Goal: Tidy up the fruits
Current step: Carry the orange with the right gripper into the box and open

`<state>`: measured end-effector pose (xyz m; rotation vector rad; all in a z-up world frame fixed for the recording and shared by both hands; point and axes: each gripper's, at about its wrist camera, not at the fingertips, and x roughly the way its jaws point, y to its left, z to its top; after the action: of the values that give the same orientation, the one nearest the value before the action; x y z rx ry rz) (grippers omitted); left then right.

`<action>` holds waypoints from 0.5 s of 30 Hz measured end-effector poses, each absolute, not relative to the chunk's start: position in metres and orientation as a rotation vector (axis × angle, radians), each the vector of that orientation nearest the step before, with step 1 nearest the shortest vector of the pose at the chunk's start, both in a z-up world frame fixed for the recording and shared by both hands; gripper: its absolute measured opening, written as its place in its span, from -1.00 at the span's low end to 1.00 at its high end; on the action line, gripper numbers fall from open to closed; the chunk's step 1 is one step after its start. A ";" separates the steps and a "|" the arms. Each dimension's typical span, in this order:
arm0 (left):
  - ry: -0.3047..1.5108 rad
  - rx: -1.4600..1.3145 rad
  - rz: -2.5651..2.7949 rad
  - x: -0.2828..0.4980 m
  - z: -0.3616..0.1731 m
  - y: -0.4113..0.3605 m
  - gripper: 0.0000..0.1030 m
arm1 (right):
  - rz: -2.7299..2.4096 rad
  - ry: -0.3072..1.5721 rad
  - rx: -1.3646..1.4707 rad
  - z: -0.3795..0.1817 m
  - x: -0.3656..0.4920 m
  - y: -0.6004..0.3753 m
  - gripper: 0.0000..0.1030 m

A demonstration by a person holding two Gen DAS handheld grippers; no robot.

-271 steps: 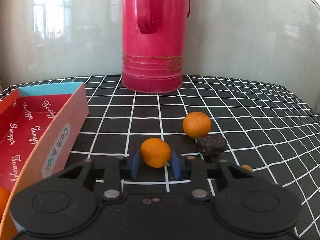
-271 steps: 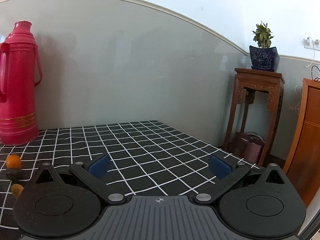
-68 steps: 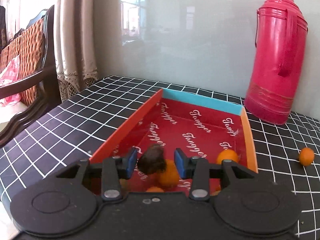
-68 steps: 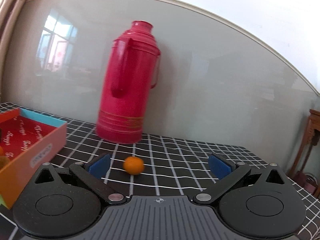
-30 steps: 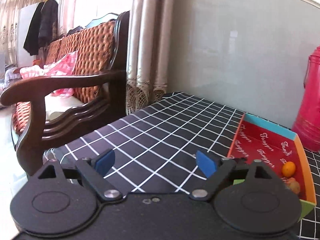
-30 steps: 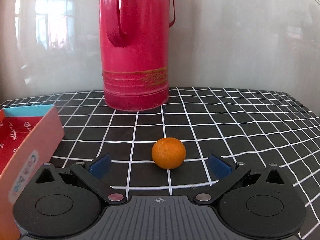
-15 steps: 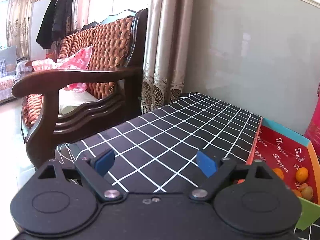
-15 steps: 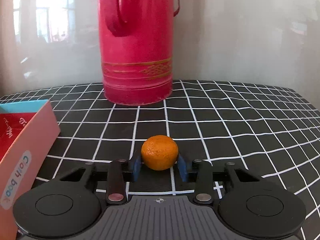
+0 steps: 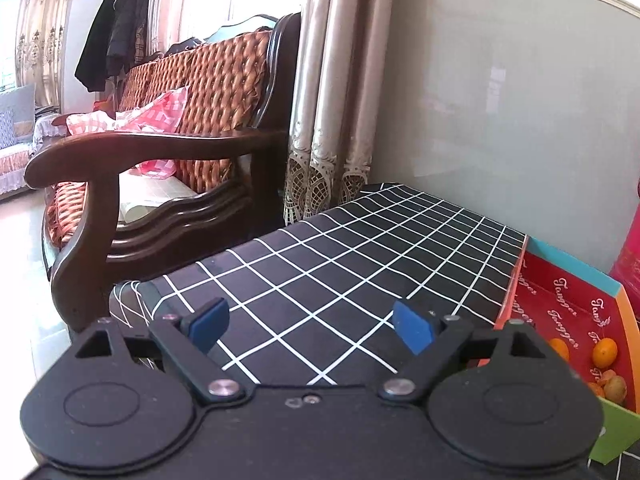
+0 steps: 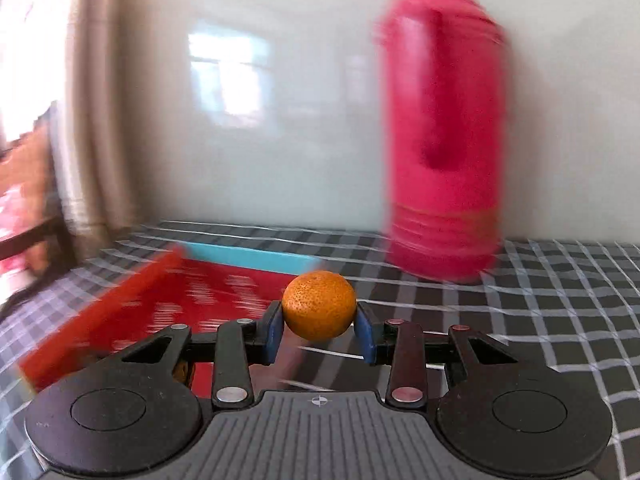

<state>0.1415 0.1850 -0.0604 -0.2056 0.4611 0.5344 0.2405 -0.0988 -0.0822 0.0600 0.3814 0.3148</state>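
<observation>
One small orange point(image 10: 319, 305) sits pinched between the blue pads point(image 10: 273, 332) of the right gripper point(image 10: 319, 334), both pads pressed against its sides and lifting it clear of the checked tablecloth point(image 10: 560, 300). Behind it lies the red box point(image 10: 132, 300) with its light-blue far wall, and a tall pink-red thermos point(image 10: 442, 140) stands on the cloth to the right of the box. This view is smeared by motion blur, so whether the orange hangs over the box's edge or just beside it is hard to tell.

The left gripper point(image 9: 311, 324) holds nothing; its jaws stand wide apart over the black cloth with white grid lines point(image 9: 360, 264). At the right edge of that view the red box point(image 9: 568, 304) is seen with several small oranges point(image 9: 604, 353) lying near its closer end. A dark wooden armchair point(image 9: 160, 184) with woven orange cushions stands beyond the table's left end, next to lace-trimmed curtains point(image 9: 332, 100).
</observation>
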 end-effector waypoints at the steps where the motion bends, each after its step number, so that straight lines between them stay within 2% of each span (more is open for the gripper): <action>1: 0.462 -0.206 0.535 0.142 -0.061 0.184 0.60 | 0.354 0.366 0.041 -0.081 0.234 -0.090 -0.25; 11: 0.456 -0.204 0.514 0.144 -0.059 0.179 0.61 | 0.466 0.455 -0.071 -0.098 0.222 -0.047 -0.22; 12: 0.455 -0.202 0.511 0.145 -0.058 0.177 0.61 | 0.469 0.448 -0.067 -0.099 0.225 -0.048 -0.10; 14: 0.446 -0.195 0.499 0.147 -0.056 0.173 0.62 | 0.482 0.429 -0.056 -0.095 0.222 -0.051 0.37; 15: 0.440 -0.188 0.494 0.148 -0.055 0.170 0.63 | 0.473 0.409 -0.050 -0.091 0.216 -0.055 0.76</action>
<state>0.1476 0.1699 -0.0548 -0.1882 0.4403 0.4935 0.2159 -0.0548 -0.0906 -0.0502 0.4093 0.4726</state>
